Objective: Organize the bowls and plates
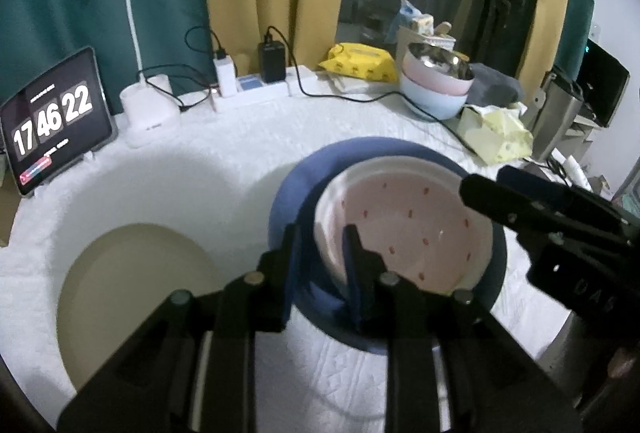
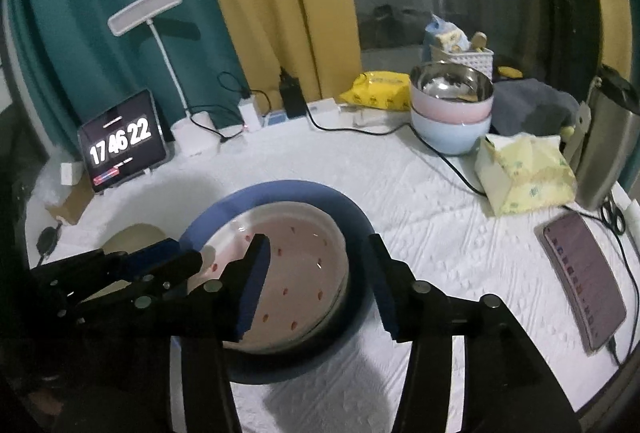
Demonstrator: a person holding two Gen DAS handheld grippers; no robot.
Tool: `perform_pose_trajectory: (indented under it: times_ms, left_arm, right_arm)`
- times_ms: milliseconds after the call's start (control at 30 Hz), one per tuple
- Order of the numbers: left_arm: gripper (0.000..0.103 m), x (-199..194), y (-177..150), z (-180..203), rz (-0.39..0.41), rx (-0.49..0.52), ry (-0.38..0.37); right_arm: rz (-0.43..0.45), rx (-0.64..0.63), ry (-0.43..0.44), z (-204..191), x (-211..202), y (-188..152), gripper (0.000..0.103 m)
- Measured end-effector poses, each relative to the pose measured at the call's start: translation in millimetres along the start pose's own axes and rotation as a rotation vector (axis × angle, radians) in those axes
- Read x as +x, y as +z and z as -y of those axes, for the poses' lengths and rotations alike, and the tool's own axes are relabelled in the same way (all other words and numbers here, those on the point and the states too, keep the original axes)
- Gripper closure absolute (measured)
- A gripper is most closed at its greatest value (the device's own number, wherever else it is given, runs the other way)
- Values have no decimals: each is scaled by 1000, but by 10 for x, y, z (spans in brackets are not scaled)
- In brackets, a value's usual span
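A pale pink plate with red specks (image 1: 408, 229) (image 2: 296, 265) lies inside a larger blue plate (image 1: 296, 193) (image 2: 280, 193) on the white cloth. My left gripper (image 1: 322, 257) (image 2: 190, 255) straddles the pink plate's left rim. Its jaws stand narrow, and a sliver of blue shows between the outer pad and the rim. My right gripper (image 2: 320, 265) (image 1: 486, 181) stands open across the right rim, one finger over the plate's inside and one outside, neither pressing. A beige plate (image 1: 132, 293) (image 2: 132, 237) lies flat to the left. Three stacked bowls (image 1: 436, 85) (image 2: 452, 105) stand at the back right: steel in pink in light blue.
A tablet clock (image 1: 56, 121) and a white lamp (image 1: 148, 109) stand at the back left, with a power strip (image 1: 256, 89) and cables beside them. A yellow tissue pack (image 2: 524, 173), a steel flask (image 2: 612, 145) and a phone (image 2: 584, 281) sit on the right.
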State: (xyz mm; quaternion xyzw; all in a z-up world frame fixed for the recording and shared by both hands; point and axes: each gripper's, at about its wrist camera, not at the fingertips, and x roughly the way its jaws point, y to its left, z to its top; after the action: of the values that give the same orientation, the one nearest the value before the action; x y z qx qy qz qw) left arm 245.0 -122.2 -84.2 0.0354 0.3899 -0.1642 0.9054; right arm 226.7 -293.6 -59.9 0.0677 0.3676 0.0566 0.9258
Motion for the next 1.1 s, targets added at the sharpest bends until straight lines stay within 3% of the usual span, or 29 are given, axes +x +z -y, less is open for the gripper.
perform_pose_trajectory:
  times_ms: [167,367,500,733,1100]
  left_arm:
    - [79,34,7,-83,17,-40,4]
    - [76,58,-63,-248,41,-84,63]
    - [69,117,-119,-342,43,-138,81]
    - [66,189,-119,-325,27,-167,110]
    - [65,286,-143,-239,3,-148,163]
  right_arm:
    - [-7,5,18,141,65,-4,51]
    - [3,43,3,468,99,6,51]
    - [-24,68,31,590,262,1,51]
    - [-75,55,104,688,493,-56,51]
    - [-82,86,265,872,678,-38,51]
